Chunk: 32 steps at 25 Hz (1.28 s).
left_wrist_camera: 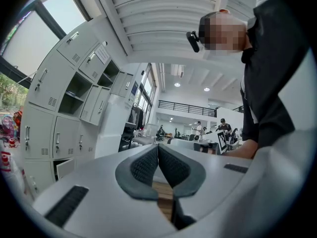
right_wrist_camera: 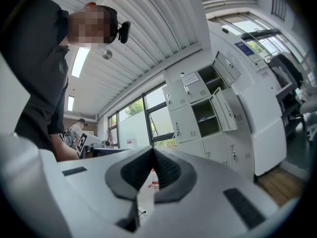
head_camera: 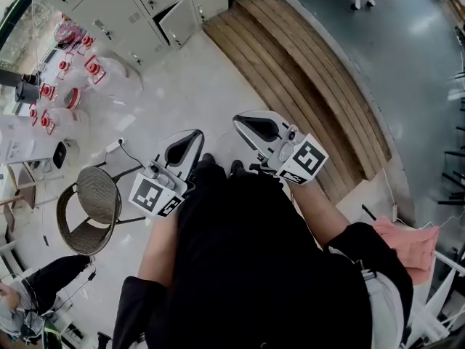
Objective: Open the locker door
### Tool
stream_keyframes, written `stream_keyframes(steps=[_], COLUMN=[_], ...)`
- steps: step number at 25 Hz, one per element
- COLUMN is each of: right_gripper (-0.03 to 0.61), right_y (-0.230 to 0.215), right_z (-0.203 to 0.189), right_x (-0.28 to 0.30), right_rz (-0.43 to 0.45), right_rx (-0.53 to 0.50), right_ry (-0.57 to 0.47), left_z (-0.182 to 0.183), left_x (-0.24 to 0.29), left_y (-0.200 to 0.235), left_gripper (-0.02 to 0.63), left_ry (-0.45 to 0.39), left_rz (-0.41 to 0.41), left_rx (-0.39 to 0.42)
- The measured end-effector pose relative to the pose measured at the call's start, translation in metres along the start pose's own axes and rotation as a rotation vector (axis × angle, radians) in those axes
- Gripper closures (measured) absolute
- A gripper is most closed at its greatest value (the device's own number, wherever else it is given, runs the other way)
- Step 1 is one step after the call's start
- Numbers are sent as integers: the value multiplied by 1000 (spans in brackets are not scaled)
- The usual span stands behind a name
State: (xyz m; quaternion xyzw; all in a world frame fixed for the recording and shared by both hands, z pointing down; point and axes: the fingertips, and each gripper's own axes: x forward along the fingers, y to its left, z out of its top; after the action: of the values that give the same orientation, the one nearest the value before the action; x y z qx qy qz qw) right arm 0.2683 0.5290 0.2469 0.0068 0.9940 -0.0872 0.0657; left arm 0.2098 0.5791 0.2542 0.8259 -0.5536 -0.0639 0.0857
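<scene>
A pale glossy floor (head_camera: 196, 86) is seen underfoot, bordered by a curved band of wooden planks (head_camera: 305, 71), with darker grey flooring (head_camera: 414, 57) beyond. A round woven chair (head_camera: 93, 202) is parked at the left. Overhead, a ribbed white ceiling (left_wrist_camera: 163, 14) is lit by 1 long strip light (right_wrist_camera: 79, 61), and greenery is glimpsed through tall windows (right_wrist_camera: 136, 118).

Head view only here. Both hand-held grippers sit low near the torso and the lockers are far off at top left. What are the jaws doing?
Observer: The left hand-held gripper is shut. Its pads meet at the tips with nothing between them.
Operator: And the right?
Observer: The right hand-held gripper is shut too, and it holds nothing.
Operator: Any upper doors open?
Observer: Yes. The right gripper view shows one locker door swung wide, exposing its compartment.
</scene>
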Motion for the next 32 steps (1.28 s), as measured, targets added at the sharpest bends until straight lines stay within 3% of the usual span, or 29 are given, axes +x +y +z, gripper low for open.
stream_keyframes(steps=[12, 22, 32], right_gripper=[568, 568, 568], right_y=[-49, -122, -195], right_z=[-22, -10, 4], right_x=[50, 154, 212], right_rz=[-15, 21, -105], right_rx=[29, -43, -62], right_ry=[81, 192, 203], left_z=[-6, 42, 34], left_x=[30, 80, 125], left_y=[78, 210, 292], left_gripper=[598, 598, 598], left_ry=[-24, -93, -58], left_rz=[-12, -10, -117], left_rx=[-61, -57, -134])
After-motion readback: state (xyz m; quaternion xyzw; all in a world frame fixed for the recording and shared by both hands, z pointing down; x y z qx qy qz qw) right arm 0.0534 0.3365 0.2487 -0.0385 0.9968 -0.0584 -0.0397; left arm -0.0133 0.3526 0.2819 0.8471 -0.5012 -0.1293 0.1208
